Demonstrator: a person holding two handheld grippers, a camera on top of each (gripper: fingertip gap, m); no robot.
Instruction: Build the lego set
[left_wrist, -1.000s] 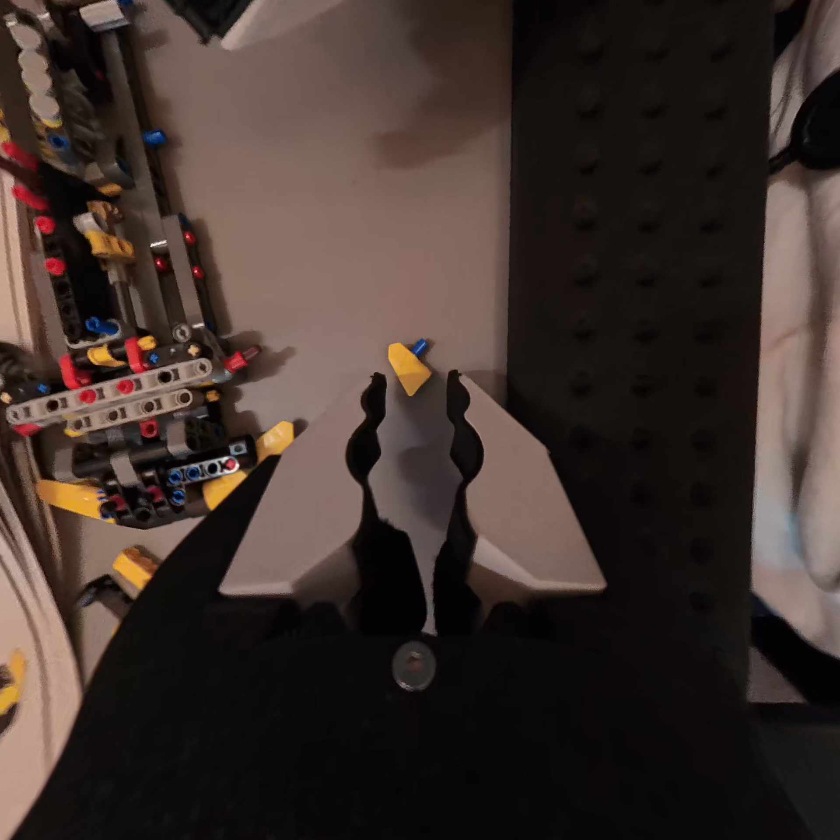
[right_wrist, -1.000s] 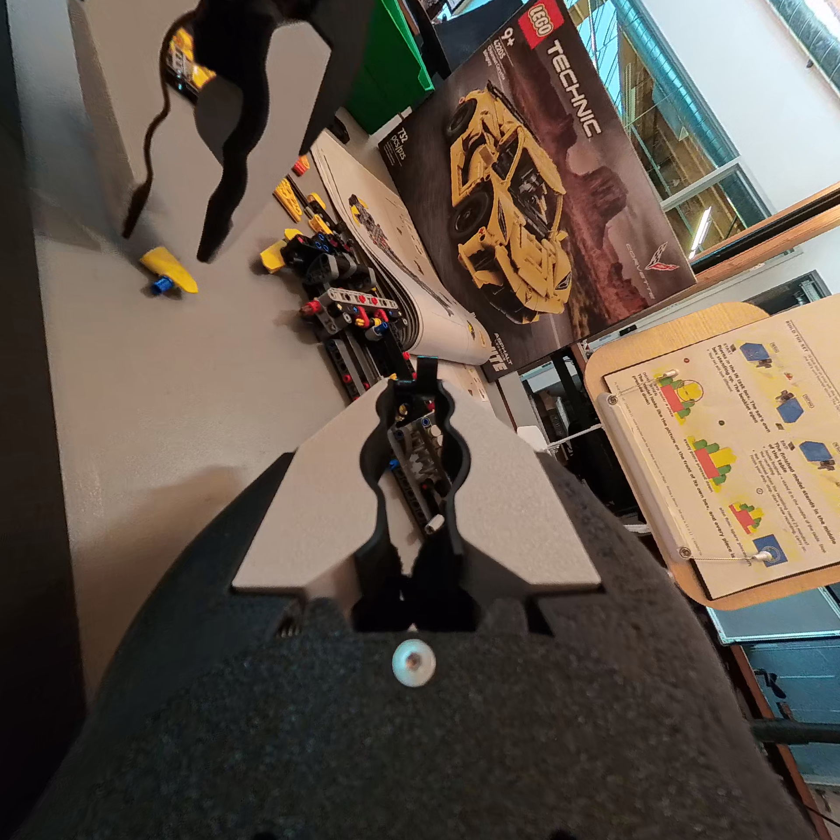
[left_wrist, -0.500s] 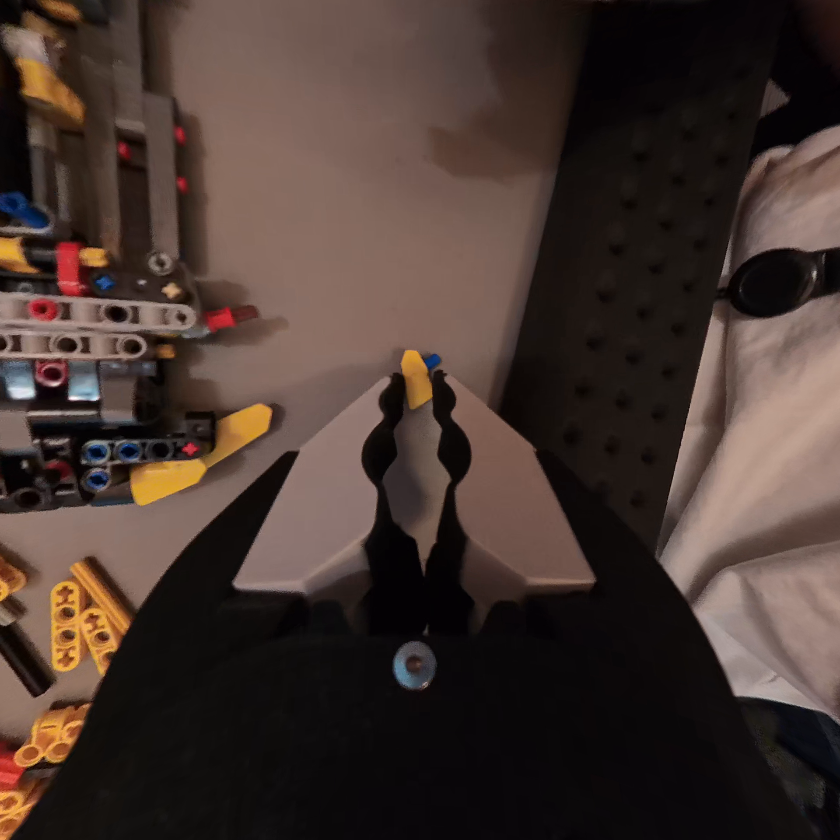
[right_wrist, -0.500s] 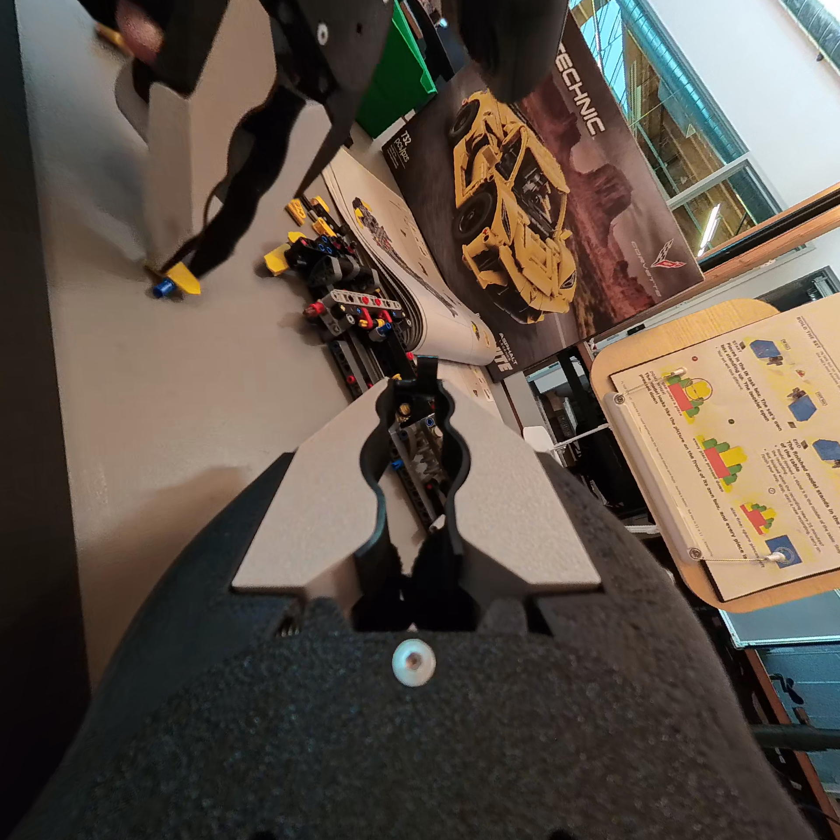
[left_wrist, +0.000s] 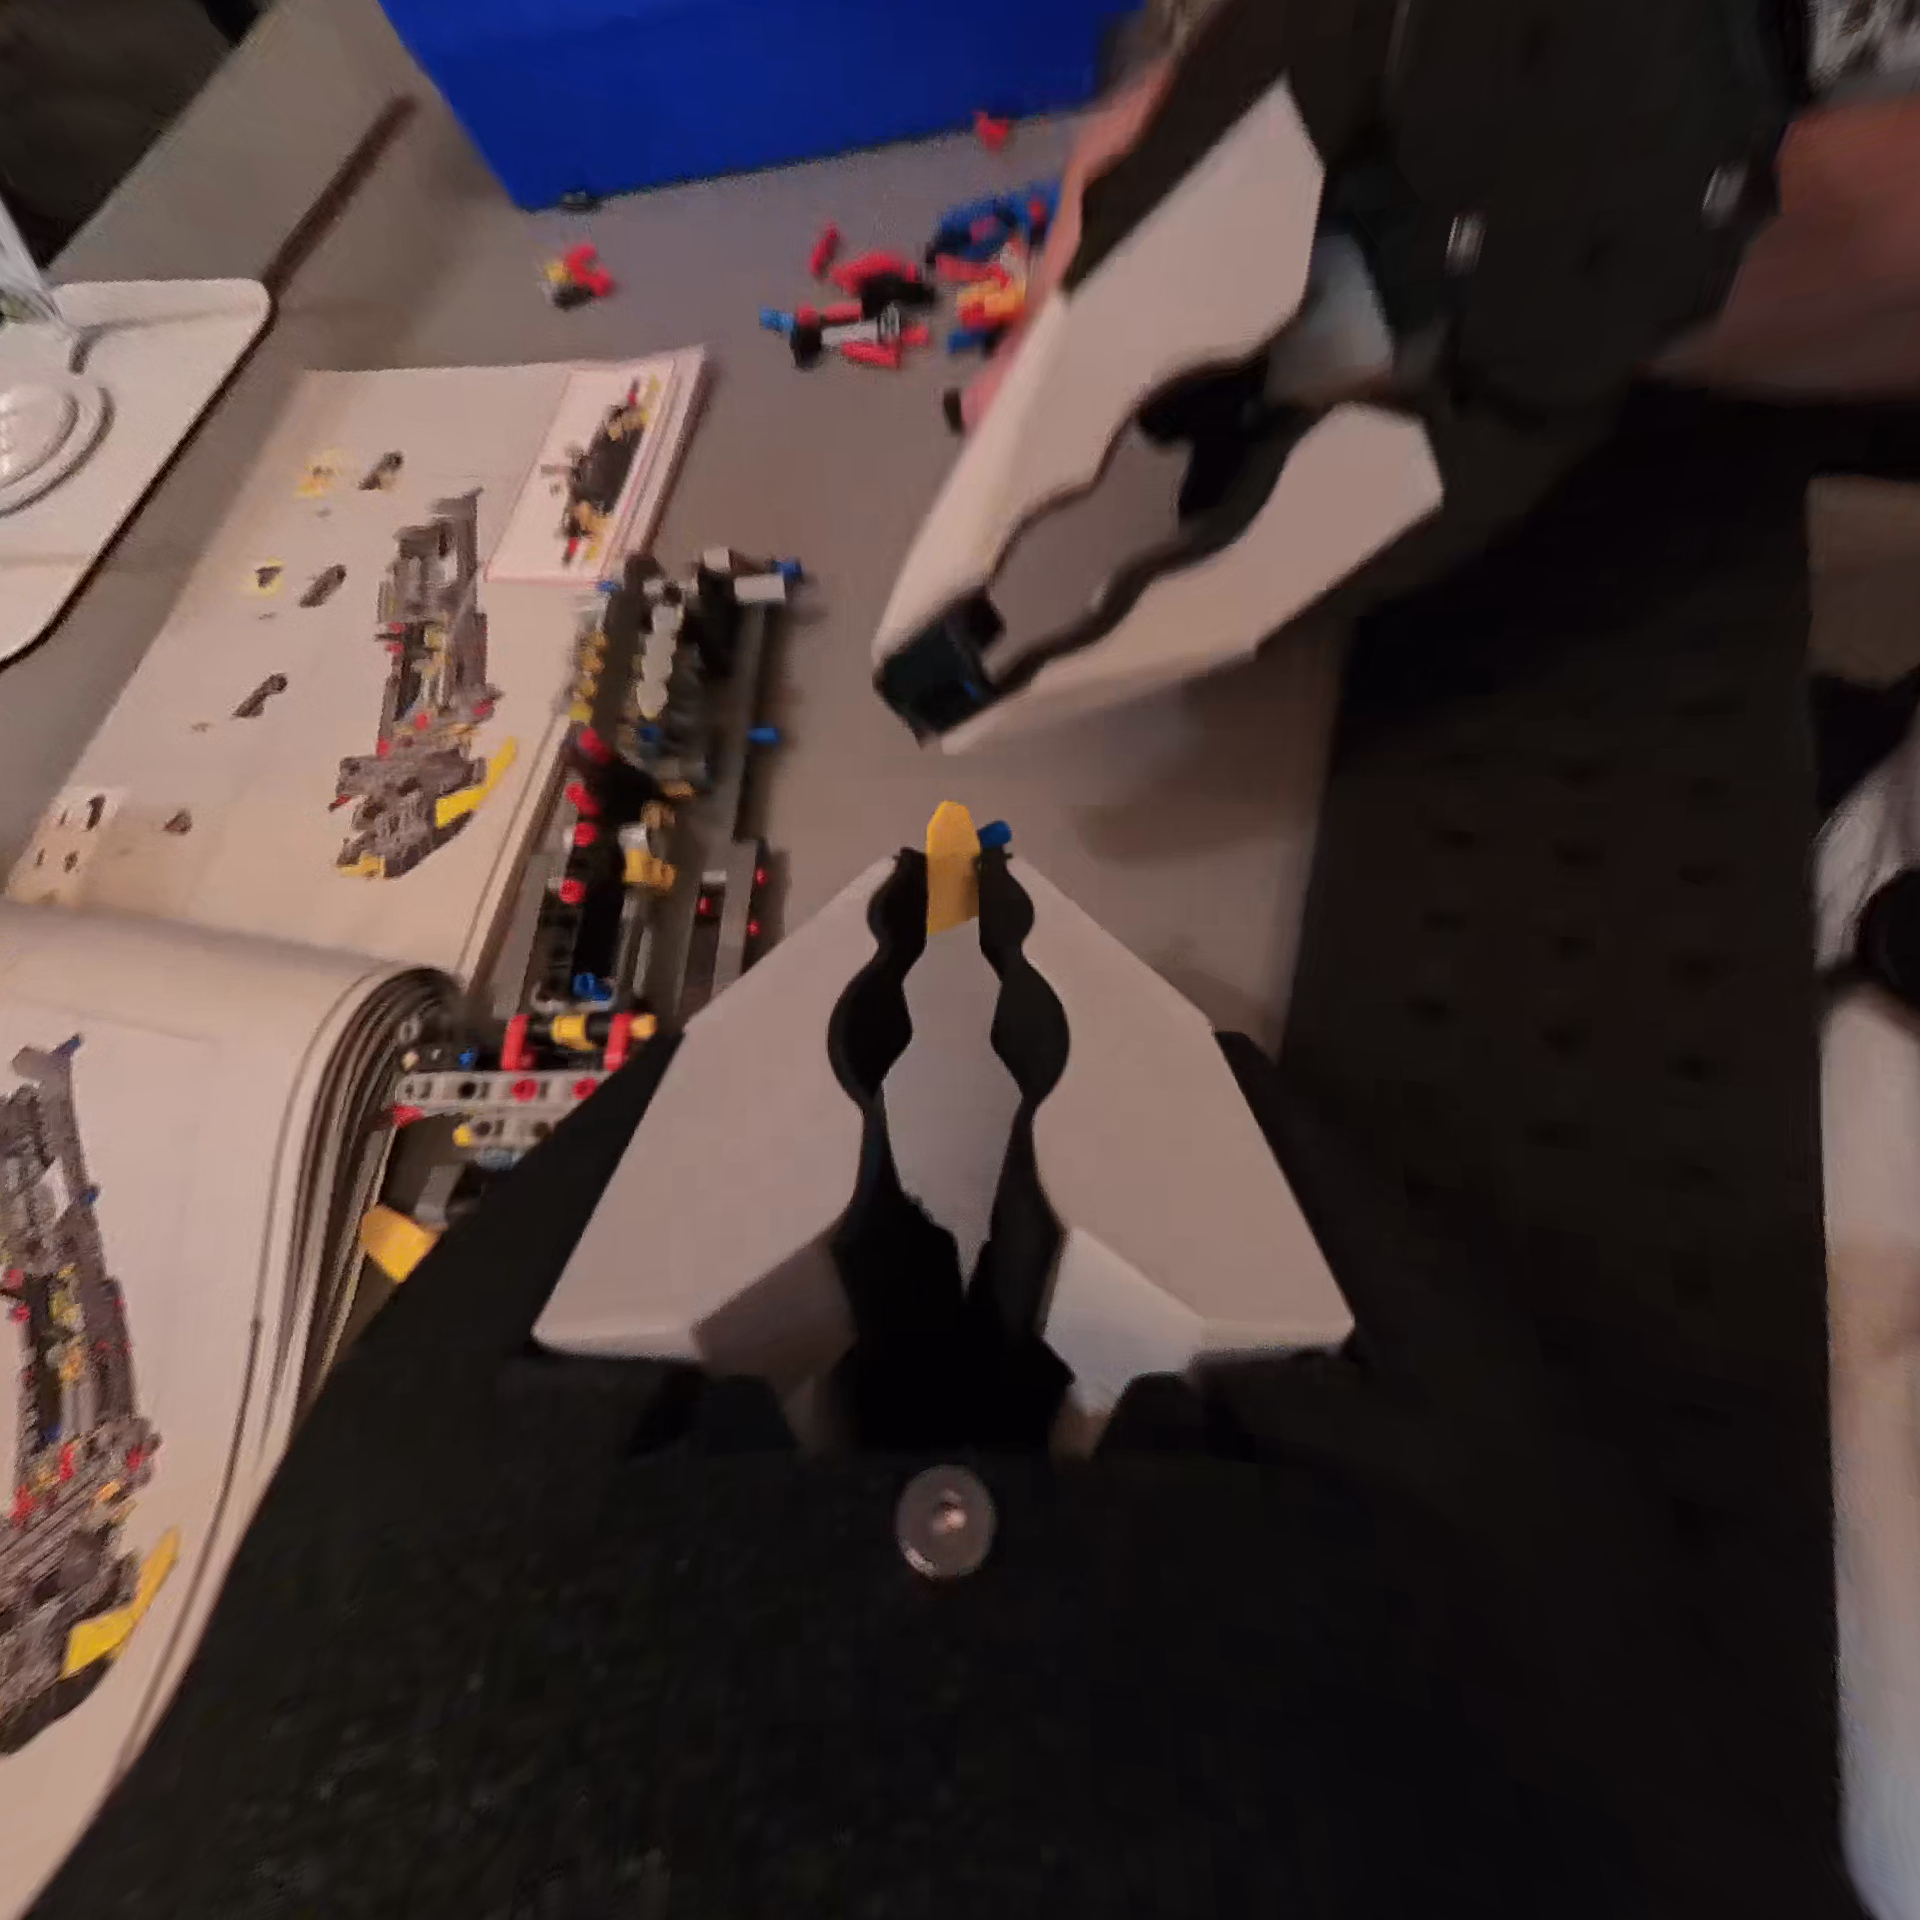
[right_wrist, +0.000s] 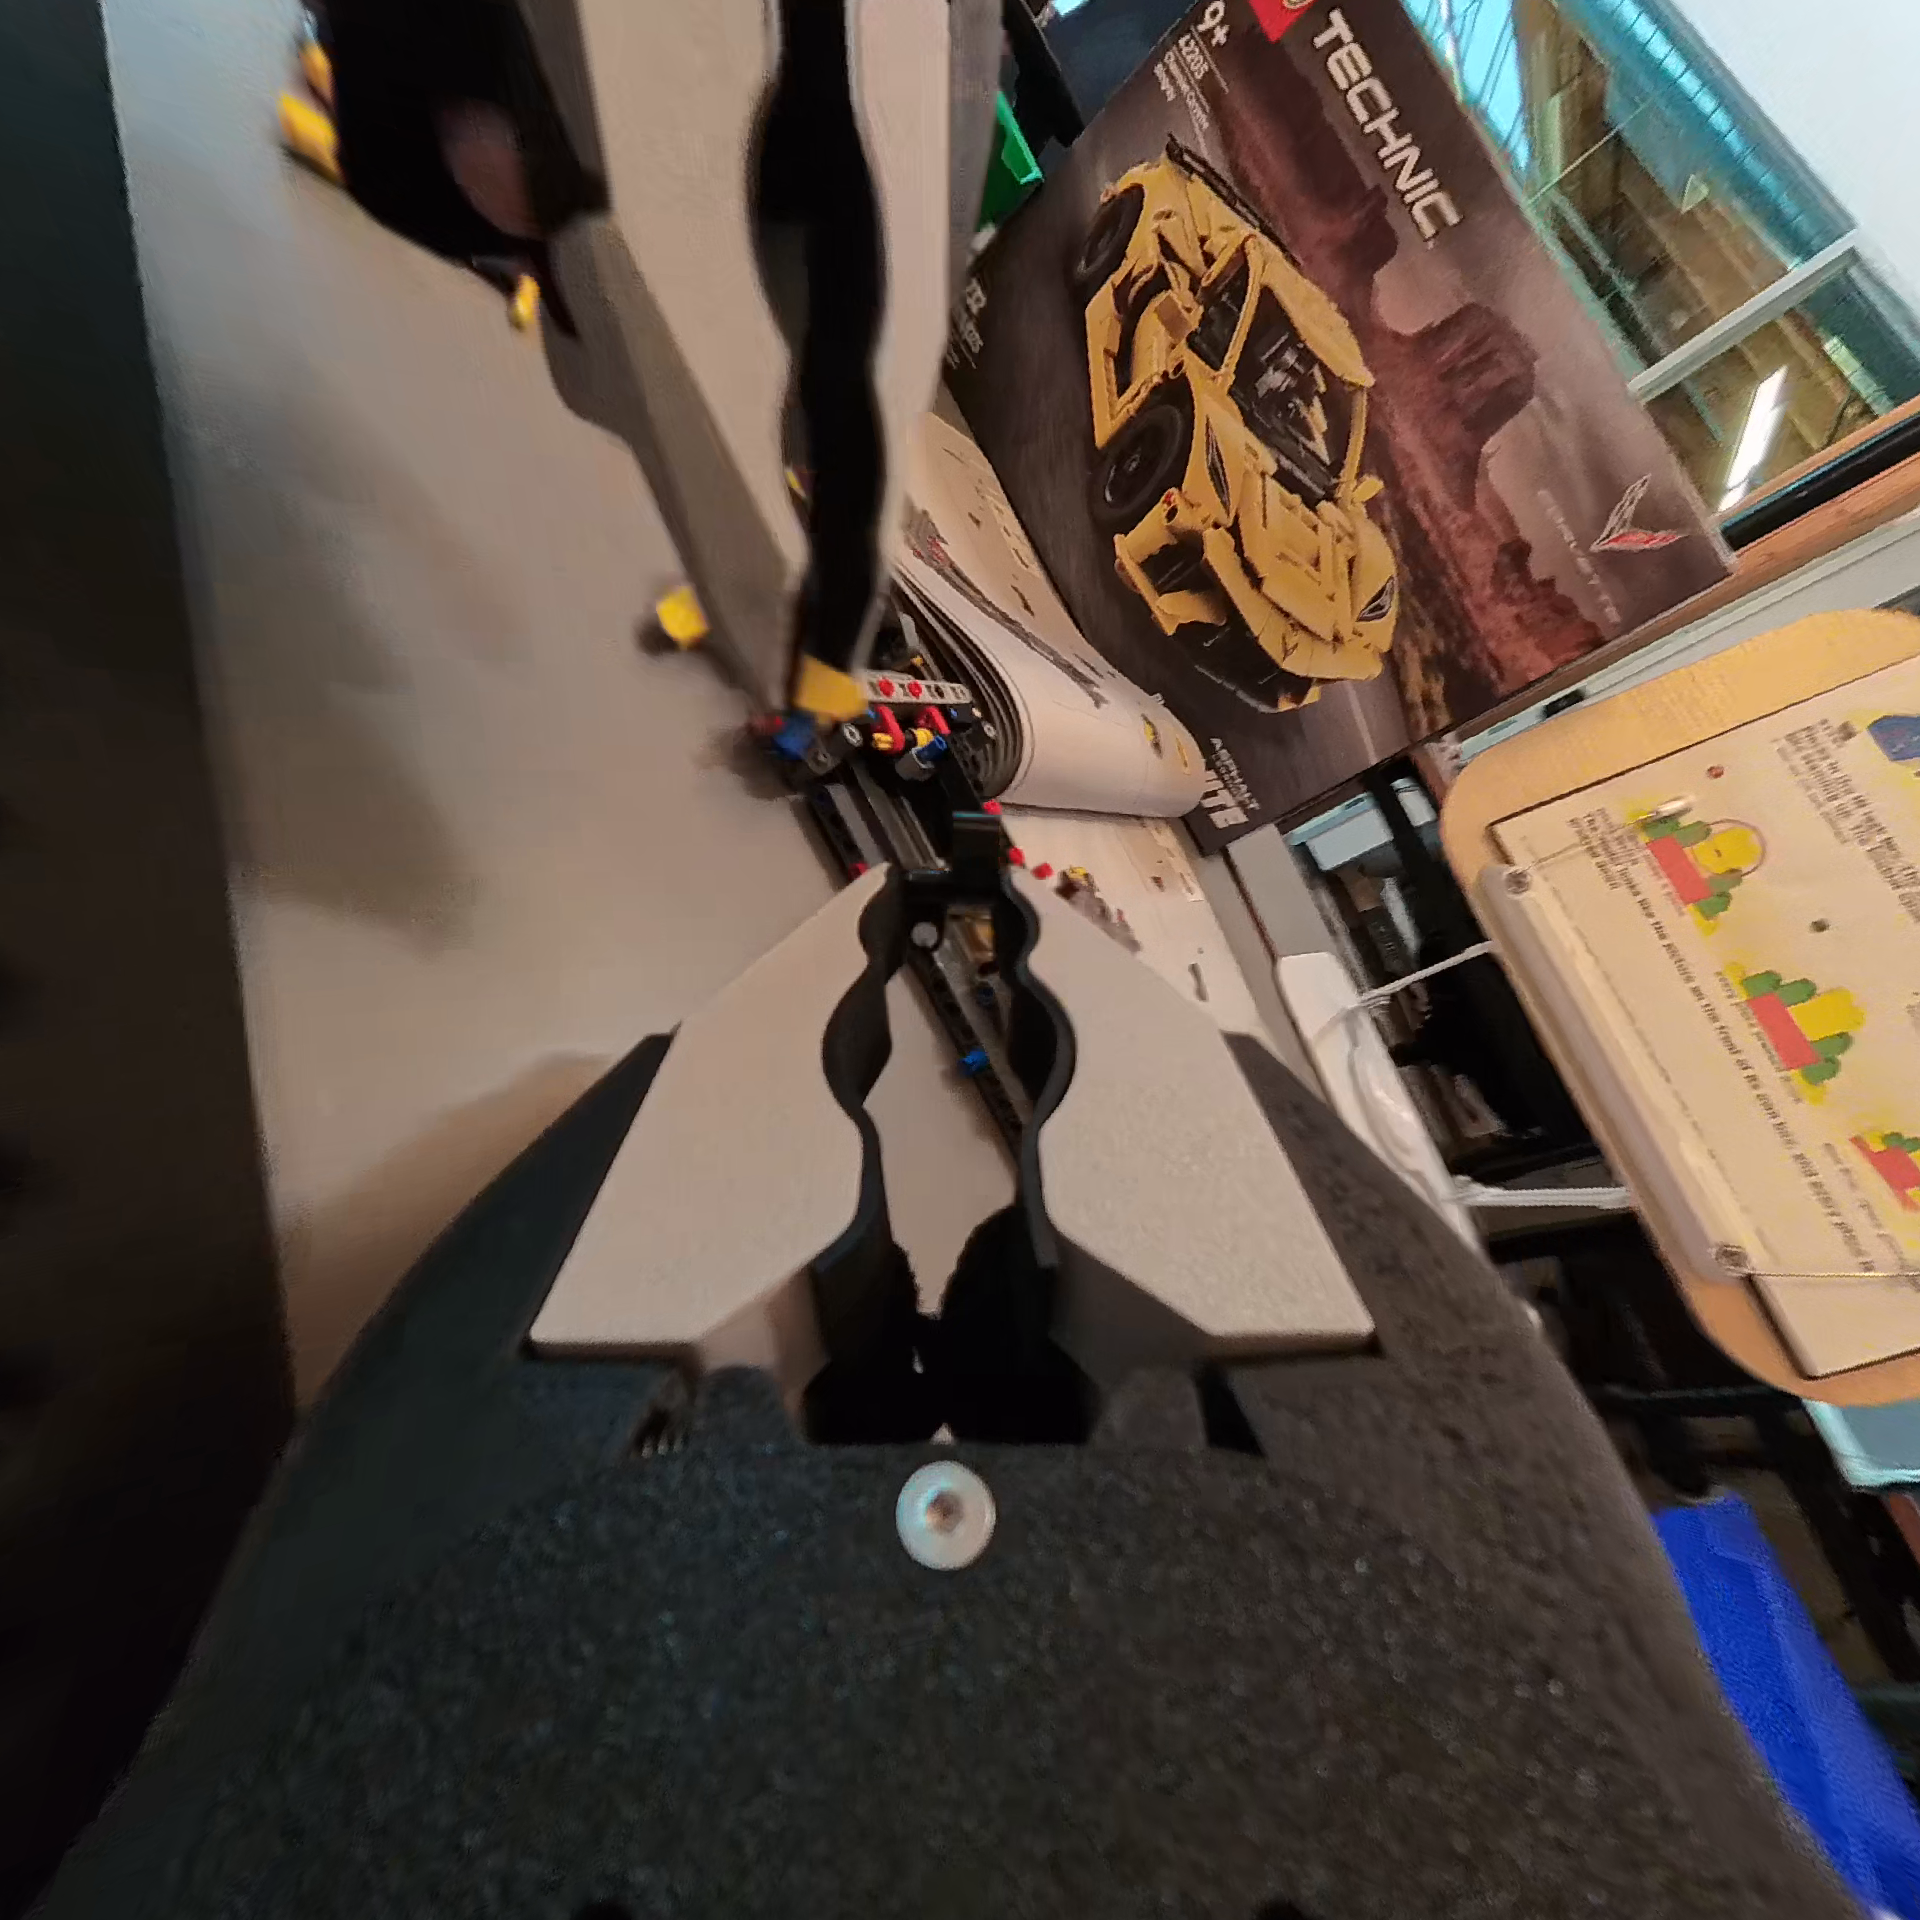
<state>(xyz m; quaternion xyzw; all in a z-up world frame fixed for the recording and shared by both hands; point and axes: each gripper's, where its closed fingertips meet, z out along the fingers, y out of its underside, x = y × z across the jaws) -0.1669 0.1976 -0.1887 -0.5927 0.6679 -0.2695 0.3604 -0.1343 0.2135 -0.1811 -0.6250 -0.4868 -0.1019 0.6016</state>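
The left tongs (left_wrist: 951, 868) are closed narrowly on a small yellow wedge-shaped plastic piece (left_wrist: 950, 864) with a blue pin (left_wrist: 993, 831) at its side, held at the very tips, above the grey counter (left_wrist: 862, 436). In the right wrist view these same tongs (right_wrist: 821, 681) hang tip-down with the yellow piece (right_wrist: 826, 686) just above one end of the long dark partly built brick chassis (right_wrist: 894, 774). The right tongs (right_wrist: 951, 894) are closed to a narrow gap around a small black brick part (right_wrist: 971, 847) at the other end of that chassis; whether the part is lifted or joined to it cannot be told. From the left wrist view the right tongs (left_wrist: 940, 675) show as pale angled blades with the black part (left_wrist: 935, 670) at their tips.

The chassis (left_wrist: 649, 790), studded with red, blue and yellow pins, lies on the counter. Just left of it lies the open white instruction booklet (left_wrist: 260, 727). Beyond the chassis lies a scatter of red and blue loose pieces (left_wrist: 914, 291), and past them a blue bin (left_wrist: 727, 83). Right of the chassis runs a black studded mat (left_wrist: 1558, 935). Behind the booklet stands the dark set box (right_wrist: 1351, 416) picturing a yellow car, with a wooden board carrying a printed sheet (right_wrist: 1714, 987) near it and windows behind
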